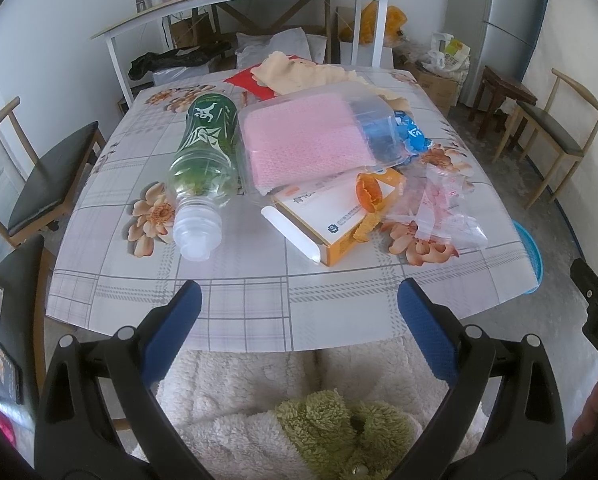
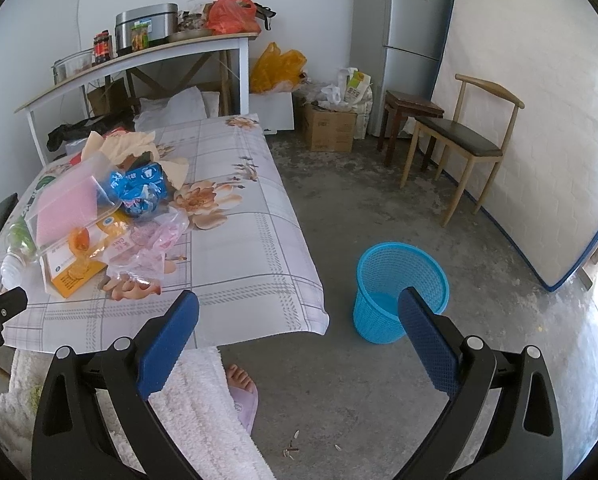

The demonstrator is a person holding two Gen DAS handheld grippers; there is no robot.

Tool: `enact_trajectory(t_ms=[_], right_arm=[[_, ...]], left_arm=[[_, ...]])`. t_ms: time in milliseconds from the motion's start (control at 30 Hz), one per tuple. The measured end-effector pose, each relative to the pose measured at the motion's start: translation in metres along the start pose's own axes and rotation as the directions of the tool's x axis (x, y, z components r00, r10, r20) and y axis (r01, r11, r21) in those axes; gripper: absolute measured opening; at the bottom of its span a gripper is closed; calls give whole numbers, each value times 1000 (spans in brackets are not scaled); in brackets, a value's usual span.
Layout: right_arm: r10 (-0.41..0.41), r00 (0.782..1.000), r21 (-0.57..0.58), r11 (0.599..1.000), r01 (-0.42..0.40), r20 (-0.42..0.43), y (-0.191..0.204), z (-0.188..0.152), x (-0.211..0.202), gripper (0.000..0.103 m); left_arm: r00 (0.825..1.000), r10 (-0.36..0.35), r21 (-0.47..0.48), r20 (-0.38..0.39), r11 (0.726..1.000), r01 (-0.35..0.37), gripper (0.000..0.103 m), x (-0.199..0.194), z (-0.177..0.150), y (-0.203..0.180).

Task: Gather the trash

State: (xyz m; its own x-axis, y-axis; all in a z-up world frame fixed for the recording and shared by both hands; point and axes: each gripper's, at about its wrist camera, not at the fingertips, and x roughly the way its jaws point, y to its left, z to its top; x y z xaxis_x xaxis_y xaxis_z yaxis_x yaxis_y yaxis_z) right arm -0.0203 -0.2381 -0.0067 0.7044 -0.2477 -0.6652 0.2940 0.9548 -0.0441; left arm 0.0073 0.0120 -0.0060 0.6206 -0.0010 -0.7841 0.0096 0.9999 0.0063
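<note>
Trash lies heaped on the flowered desk [image 1: 111, 300], and nobody has lifted any of it yet. An empty green-labelled plastic bottle [image 1: 203, 164] lies on its side, neck toward the near edge and cap off. Just beside it sits a clear plastic box [image 1: 311, 140] holding something pink, tilted against an orange and white carton [image 1: 331, 216] whose flap hangs open. A piece of orange peel [image 1: 369, 194] rests on the carton. A crumpled clear bag [image 1: 439, 212] with pink print touches the carton's right side, and a blue wrapper [image 1: 413, 136] pokes out behind the clear box. Farther back lie a beige cloth [image 1: 299, 74] and something red under it.

The left claw [image 1: 299, 312] hovers over the near edge of the desk, its blue pads spread wide apart and nothing between them. The right claw [image 2: 299, 320] is likewise released and empty, held off the desk's right corner and pointed toward the floor. Between its fingers in the right wrist view stands a blue mesh wastebasket [image 2: 399, 276] on the concrete floor, near the corner of the desk and well apart from the heap; I can see nothing in it.

The person sits at the desk in a fluffy white robe [image 1: 239, 400], one bare foot in a pink slipper [image 2: 245, 400] on the floor. A few small scraps [image 2: 293, 446] lie on the concrete near that foot.
</note>
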Motion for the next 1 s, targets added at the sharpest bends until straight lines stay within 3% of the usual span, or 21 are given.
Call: enact_trajectory(t_ms=[1000], right_arm=[[12, 1000, 3, 1000, -12, -14, -1, -3, 5, 97]], left_arm=[[1000, 10, 0, -16, 1000, -10, 95, 3, -5, 3]])
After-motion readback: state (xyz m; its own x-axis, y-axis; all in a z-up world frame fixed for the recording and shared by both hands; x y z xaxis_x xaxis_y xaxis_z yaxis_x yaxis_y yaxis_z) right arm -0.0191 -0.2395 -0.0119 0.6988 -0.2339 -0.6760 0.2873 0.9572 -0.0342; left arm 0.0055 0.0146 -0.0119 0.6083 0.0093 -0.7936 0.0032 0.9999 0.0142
